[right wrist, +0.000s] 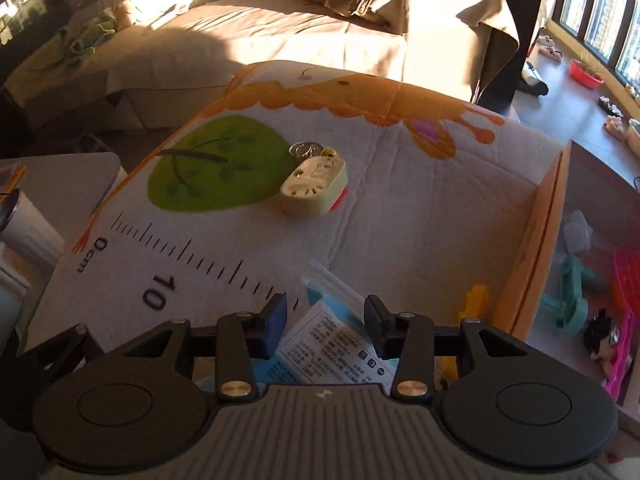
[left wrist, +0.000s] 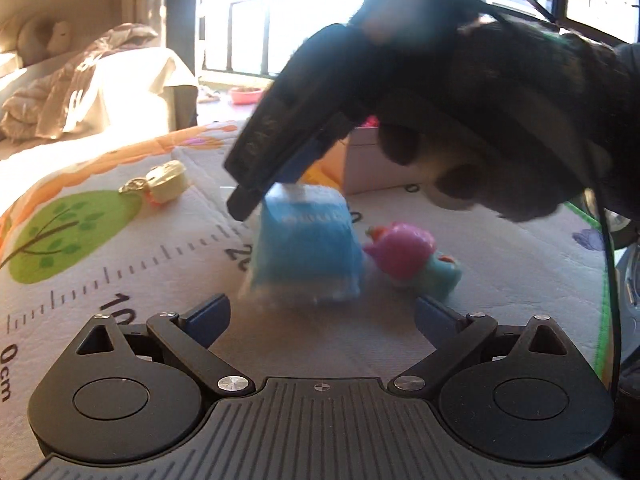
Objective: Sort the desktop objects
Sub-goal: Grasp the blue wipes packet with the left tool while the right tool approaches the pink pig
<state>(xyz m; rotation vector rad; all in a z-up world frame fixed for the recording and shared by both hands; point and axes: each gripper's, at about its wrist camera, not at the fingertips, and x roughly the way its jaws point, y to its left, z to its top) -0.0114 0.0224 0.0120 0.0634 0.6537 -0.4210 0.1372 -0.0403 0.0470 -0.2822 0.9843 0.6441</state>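
Note:
A blue tissue pack (left wrist: 306, 246) stands on the printed mat (left wrist: 120, 240). My right gripper (left wrist: 276, 188) comes down from above and is shut on its top; in the right wrist view the pack (right wrist: 328, 332) sits between the fingers of that gripper (right wrist: 326, 326). My left gripper (left wrist: 322, 316) is open and empty, low on the mat just in front of the pack. A pink and teal toy (left wrist: 412, 258) lies right of the pack. A cream clock-shaped keychain (left wrist: 166, 182) lies at the far left; it also shows in the right wrist view (right wrist: 314, 188).
An orange-rimmed box (right wrist: 548, 240) at the mat's right edge holds a teal toy (right wrist: 568, 296), pink items and a small doll (right wrist: 602, 336). A yellow toy (right wrist: 474, 300) lies by the box wall. A sofa with blankets (right wrist: 320, 20) stands behind.

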